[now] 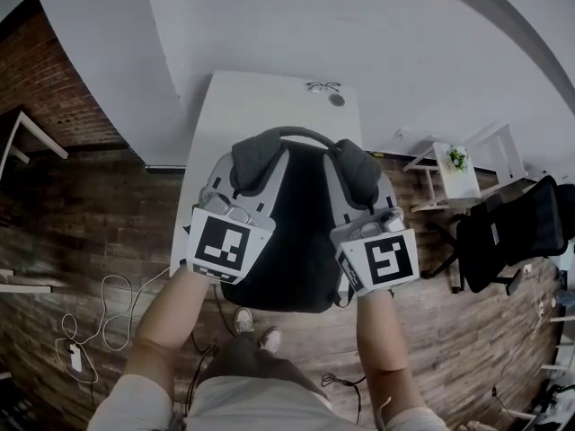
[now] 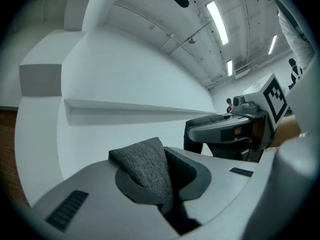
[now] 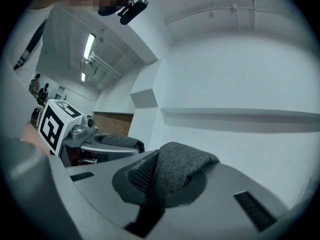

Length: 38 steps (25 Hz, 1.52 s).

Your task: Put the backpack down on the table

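You held the backpack [image 1: 287, 241] mid-frame over the near end of the white worktop [image 1: 269, 106], your left gripper [image 1: 226, 206] with jaws closed on one grey shoulder strap [image 2: 147, 166], your right gripper [image 1: 373, 224] clamping the other strap [image 3: 177, 171].

White table [image 1: 260, 106] bears eyeglasses [image 1: 322, 86] (far edge) and a small disc [image 1: 337, 100].

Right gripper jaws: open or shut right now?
Shut on the grey woven shoulder strap of the black-and-grey backpack. In the right gripper view, the right gripper pinches the strap between its jaws, with no gap showing.
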Motion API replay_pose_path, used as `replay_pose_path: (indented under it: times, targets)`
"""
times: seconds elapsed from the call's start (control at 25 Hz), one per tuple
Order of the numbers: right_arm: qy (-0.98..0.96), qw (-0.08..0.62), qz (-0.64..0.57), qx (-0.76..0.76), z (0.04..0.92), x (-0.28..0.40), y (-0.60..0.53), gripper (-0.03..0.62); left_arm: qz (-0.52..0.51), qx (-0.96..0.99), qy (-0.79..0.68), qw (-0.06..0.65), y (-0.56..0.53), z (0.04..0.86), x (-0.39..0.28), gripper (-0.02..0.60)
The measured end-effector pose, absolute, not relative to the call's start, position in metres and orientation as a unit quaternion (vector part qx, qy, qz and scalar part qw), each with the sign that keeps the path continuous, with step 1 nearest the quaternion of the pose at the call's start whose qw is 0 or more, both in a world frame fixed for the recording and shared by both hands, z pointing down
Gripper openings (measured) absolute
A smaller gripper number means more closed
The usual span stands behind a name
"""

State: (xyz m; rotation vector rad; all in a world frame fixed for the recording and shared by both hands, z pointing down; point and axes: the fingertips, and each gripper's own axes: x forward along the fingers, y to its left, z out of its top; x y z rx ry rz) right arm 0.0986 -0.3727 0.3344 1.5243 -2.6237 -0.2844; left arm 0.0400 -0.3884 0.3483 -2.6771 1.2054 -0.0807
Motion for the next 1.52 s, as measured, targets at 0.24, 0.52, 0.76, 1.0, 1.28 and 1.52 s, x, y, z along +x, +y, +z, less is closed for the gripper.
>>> replay_pose_path:
  times: [0.24,0.52,0.76,1.0,1.28,1.52]
  targets:
    - [-0.853,0.087,-0.060,0.511,0.389,0.099,-0.409,0.048,-0.060,-0.905,0.415,0.073,-0.429,0.401,0.041,0.040]
    - [-0.851,0.152,0.000,0.503,0.461,0.100,-0.438,0.048,-0.112,-0.902,0.416,0.020,-0.457,0.467,0.040,0.072]
    - [-0.843,0.208,0.024,0.495,0.505,0.098,-0.463,0.049,-0.147,-0.900,0.409,-0.023,-0.486,0.506,0.035,0.089]
    - [-0.835,0.249,0.041,0.489,0.540,0.098,-0.482,0.049,-0.167,-0.896,0.408,-0.049,-0.513,0.537,0.027,0.128]
    - [-0.823,0.291,0.072,0.482,0.575,0.104,-0.493,0.064,-0.198,-0.892,0.402,-0.071,-0.530,0.570,0.023,0.184]
    - [-0.815,0.317,0.085,0.478,0.592,0.108,-0.501,0.156,-0.217,-0.891,0.390,-0.081,-0.535,0.590,0.022,0.222]
